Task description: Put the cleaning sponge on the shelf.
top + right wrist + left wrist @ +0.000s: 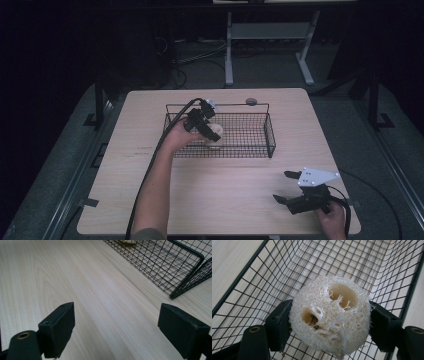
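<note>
Centrally on the wooden table [220,195] stood a black wire basket [255,131], its long sides running left to right in the high view. The left gripper [210,131] reached into the left part of the basket, and its jaws were closed on a pale loofah sponge [215,135]. The person's left hand [178,140] lay at the basket's near left wall, with the forearm [155,190] crossing the table from the bottom edge and a black cable trailing beside it.

In the left gripper view, the loofah sponge [330,315] sat between the two black pads [279,325], one pressing each side. The sponge was a rounded, fibrous slice with two hollow openings facing the camera. Behind and beneath it lay the mesh floor and walls of the wire basket [287,270]. Whether the sponge touched the basket floor could not be determined from these views.

The right gripper [287,187] was positioned over the near right part of the table, well apart from the basket, held by the right hand [334,217]. Its jaws stood wide apart and held nothing. A grey three-cornered plate sat on top of it.

In the right gripper view, the right gripper [116,325] showed both black pads [60,327] separated over bare tabletop [100,290]. The corner of the wire basket [175,267] appeared at the upper right, and a pale edge of the sponge [127,242] was just visible at the top.
</note>
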The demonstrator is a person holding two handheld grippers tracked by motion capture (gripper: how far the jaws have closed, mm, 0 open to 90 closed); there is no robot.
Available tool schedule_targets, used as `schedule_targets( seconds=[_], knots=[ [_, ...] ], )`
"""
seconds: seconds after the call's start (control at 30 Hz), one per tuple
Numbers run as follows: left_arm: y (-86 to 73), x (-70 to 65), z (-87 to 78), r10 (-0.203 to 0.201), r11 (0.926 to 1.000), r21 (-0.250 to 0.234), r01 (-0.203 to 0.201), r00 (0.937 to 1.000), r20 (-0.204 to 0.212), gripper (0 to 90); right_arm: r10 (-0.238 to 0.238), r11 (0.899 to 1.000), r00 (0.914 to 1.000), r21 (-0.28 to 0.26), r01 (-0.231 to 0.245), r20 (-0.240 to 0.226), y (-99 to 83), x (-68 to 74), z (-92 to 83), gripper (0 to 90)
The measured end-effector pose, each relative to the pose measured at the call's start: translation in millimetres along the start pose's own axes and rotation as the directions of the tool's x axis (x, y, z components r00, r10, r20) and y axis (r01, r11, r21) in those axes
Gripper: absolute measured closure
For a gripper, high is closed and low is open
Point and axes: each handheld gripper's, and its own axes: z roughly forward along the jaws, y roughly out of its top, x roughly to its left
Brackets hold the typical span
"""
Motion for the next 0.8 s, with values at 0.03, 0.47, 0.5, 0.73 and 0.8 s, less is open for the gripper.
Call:
schedule_targets(
  seconds=[0.03, 0.47, 0.5, 0.73, 0.8],
  knots=[
    [-0.1, 0.4, 0.9, -0.003, 1.0000, 0.002, 0.003, 1.0000, 0.001, 26.9, 0.000, 1.000, 1.0000, 0.000, 0.000, 0.000, 0.0, 0.0, 0.1, 13.6],
    [0.0, -0.2, 1.9, -0.011, 0.9999, 0.012, 0.011, 0.9999, -0.006, 23.9, -0.001, 1.000, 1.0000, -0.004, 0.001, 0.000, 0.4, 0.3, -0.8, 13.6],
    [0.0, -0.2, 1.0, -0.009, 0.9999, 0.011, 0.009, 0.9999, -0.011, 23.8, -0.001, 1.000, 1.0000, -0.005, 0.001, -0.001, 0.4, 0.5, -0.8, 13.5],
    [-0.9, -0.1, -3.2, -0.016, 0.9999, 0.005, 0.016, 0.9999, -0.007, 22.6, -0.003, 1.000, 1.0000, -0.007, 0.003, 0.001, 1.3, 1.1, -0.3, 13.5],
    [-1.0, -0.5, -4.6, -0.015, 0.9999, 0.002, 0.015, 0.9999, -0.004, 22.6, -0.006, 1.000, 1.0000, -0.003, 0.006, 0.000, 1.3, 1.0, 0.2, 13.6]
  ],
)
